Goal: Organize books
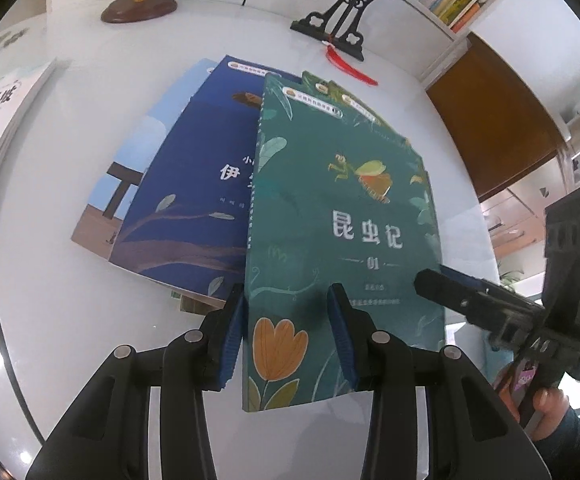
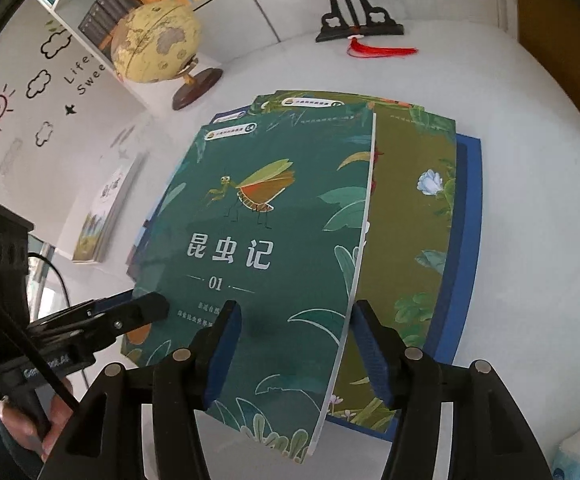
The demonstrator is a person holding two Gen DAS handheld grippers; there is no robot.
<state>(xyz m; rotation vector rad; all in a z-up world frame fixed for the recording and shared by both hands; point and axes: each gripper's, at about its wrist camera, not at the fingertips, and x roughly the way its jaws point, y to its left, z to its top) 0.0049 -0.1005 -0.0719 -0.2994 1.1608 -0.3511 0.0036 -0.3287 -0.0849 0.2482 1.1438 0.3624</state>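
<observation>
Green and glossy, the dark teal paperback with the mantis drawing and white title [image 1: 341,216] is lying on top of a fanned pile of thin softcover books, and it serves as the landmark for everything else. Under it and to its left, a navy blue paperback [image 1: 186,200] and a pale sky-blue one [image 1: 146,148] are splaying out; under it to its right, an olive-green flowered cover [image 2: 409,208] is showing. Both grippers are hovering over the teal book's near edge: the left gripper [image 1: 290,336] is holding its ribbed blue-padded fingers [image 1: 232,340] spread, one at the spine edge, one over the cover, and the right gripper [image 2: 295,352] is likewise spreading its fingers across the book's white page edge, pinching nothing. Squaring the pile seems to be the step in hand; next, the slick, flexible covers are probably calling for gentle nudging from both sides. Beyond the teal book, on the smooth white surface [image 1: 70,300], a yellowish globe on a brown wooden base [image 2: 158,44] is standing.
</observation>
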